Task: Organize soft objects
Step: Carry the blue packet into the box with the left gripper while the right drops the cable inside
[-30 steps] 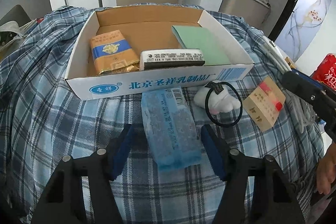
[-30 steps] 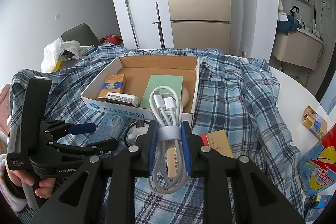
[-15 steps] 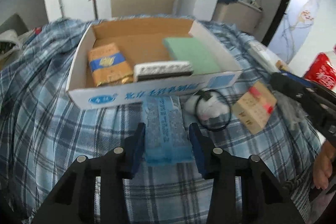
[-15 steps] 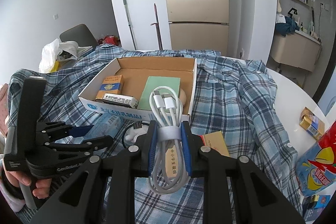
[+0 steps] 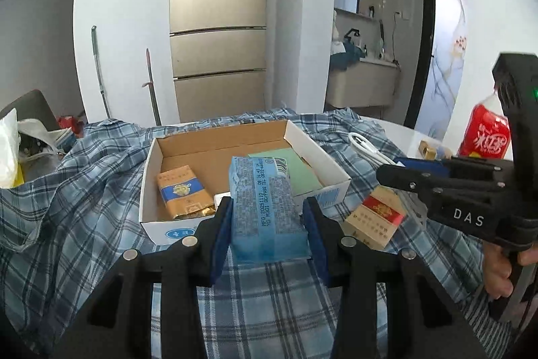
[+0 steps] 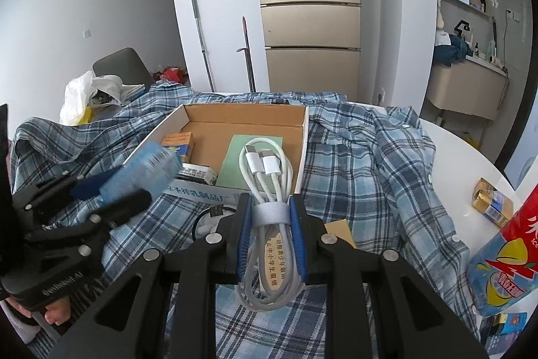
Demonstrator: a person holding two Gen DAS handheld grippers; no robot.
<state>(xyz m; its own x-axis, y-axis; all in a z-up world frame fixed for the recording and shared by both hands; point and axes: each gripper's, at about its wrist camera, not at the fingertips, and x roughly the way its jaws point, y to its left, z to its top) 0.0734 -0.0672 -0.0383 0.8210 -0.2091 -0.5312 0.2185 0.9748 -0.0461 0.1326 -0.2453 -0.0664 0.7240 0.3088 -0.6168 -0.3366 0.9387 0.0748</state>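
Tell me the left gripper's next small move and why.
Probably carry the tissue pack forward over the box and lower it. The left gripper is shut on it, lifted just short of the box's front wall, and bare cardboard shows inside.

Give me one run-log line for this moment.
left tool: shut on blue tissue pack, lifted | right tool: shut on white cable | cardboard box: open

Blue tissue pack (image 5: 267, 211) held clear above the box's (image 5: 336, 172) front edge; coiled white cable (image 6: 269, 190), strapped, held upright nearby.
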